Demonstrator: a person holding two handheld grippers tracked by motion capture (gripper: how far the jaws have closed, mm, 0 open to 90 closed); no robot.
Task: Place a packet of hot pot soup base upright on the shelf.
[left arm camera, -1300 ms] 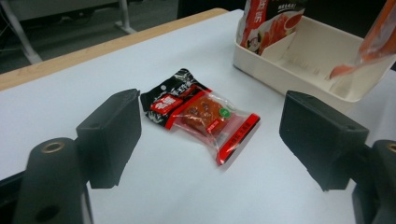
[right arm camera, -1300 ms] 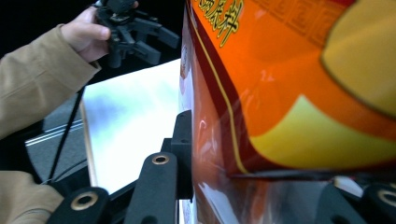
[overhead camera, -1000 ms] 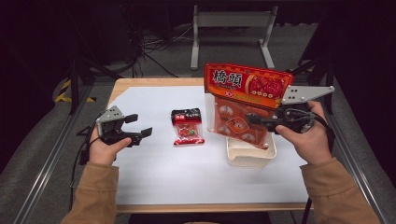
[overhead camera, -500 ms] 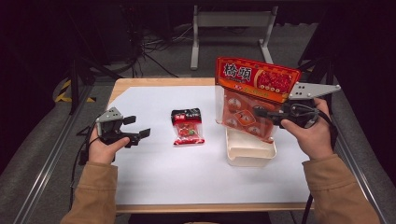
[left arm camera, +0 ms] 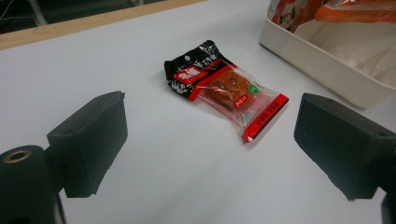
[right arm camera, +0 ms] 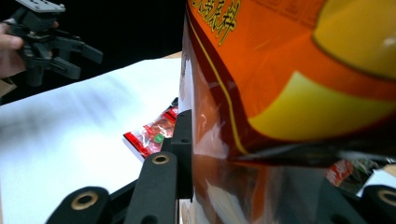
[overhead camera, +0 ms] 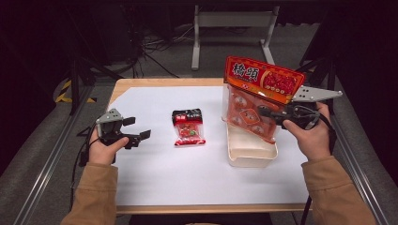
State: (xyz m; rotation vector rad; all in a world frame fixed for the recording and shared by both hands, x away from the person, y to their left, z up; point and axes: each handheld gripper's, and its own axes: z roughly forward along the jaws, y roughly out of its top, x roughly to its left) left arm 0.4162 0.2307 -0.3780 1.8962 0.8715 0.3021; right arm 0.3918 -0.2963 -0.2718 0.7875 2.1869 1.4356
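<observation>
The right tongs [overhead camera: 266, 112] are clamped on the big orange pouch [overhead camera: 256, 101], pinching it about mid-height so it hangs more or less upright with its printed header on top. Its lower end sits right over the cream tray [overhead camera: 251, 152], which lies just below and in front of those tongs, and in the high view the pouch's bottom edge looks like it's already inside the rim or touching it (hard to say which). My guess is the upright hold is deliberate: a floppy bag goes into a narrow tray much easier bottom-first than flat.

The left tongs [overhead camera: 136, 129] hold nothing. The jaws have just been opening and now stand wide apart, with only bare white worktop [overhead camera: 187, 178] between them. They're aimed straight at the small red-and-black packet [left arm camera: 224, 91], which lies flat a little way ahead of the pads [left arm camera: 91, 140], well clear of them and untouched. It reads to me like a pre-grasp pose: spread wide because the packet lies crosswise and needs a broad bite.

From the right tongs' view, that packet [right arm camera: 152, 133] lies on the sheet beyond the left jaw, so it'd be next into the tray, I reckon.
</observation>
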